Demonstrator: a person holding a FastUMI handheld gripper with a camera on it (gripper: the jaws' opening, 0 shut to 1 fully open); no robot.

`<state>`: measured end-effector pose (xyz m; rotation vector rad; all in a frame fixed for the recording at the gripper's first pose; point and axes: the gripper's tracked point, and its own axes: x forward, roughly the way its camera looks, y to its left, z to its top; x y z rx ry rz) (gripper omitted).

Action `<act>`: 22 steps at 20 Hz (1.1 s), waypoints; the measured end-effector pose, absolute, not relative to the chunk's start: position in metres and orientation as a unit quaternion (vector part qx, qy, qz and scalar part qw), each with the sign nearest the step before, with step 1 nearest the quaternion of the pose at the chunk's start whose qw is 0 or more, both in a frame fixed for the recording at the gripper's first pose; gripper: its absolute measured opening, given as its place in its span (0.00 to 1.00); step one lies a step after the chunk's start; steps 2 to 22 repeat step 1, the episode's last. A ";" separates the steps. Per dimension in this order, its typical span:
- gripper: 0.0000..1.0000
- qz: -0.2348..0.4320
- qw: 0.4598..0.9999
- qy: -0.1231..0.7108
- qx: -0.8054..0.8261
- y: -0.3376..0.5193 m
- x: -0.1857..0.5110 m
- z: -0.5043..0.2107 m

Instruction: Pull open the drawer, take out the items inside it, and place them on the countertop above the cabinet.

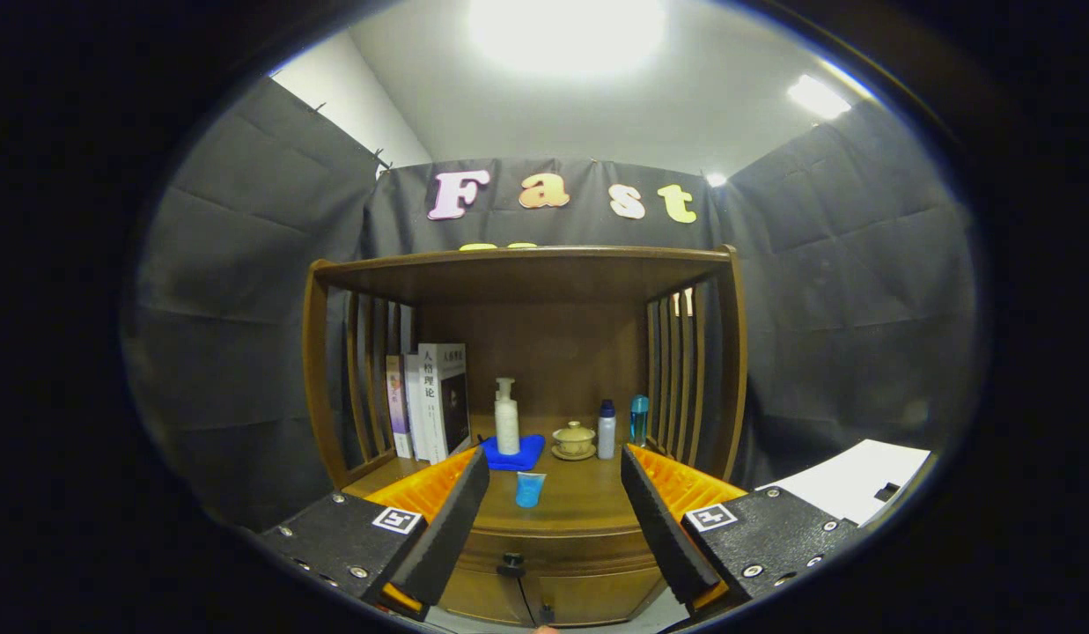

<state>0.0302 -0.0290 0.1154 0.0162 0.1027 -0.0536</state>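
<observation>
From the gripper view, the gripper (pixel 553 515) is spread wide with nothing between its fingers, held back from a wooden cabinet (pixel 526 291) with slatted sides. The drawer (pixel 553 552) sits closed just under the bench (pixel 579 502), its dark knob (pixel 511 561) showing low between the fingers. On the bench, just ahead of the fingers, stands a small blue tube (pixel 529 489). Beyond it a white pump bottle (pixel 506 417) stands upright on a blue cloth (pixel 513 453). To its right are a lidded tea bowl (pixel 574 439) on a saucer, a white bottle with a dark cap (pixel 607 430) and a teal bottle (pixel 639 419). Books (pixel 430 402) stand upright against the left slats. A white sheet (pixel 861 480) lies off to the right of the cabinet.
</observation>
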 end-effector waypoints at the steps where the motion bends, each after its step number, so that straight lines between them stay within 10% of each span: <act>1: 0.93 -0.028 0.998 0.053 0.007 -0.032 0.030 0.112; 22: 0.93 -0.028 0.998 0.053 0.007 -0.032 0.030 0.112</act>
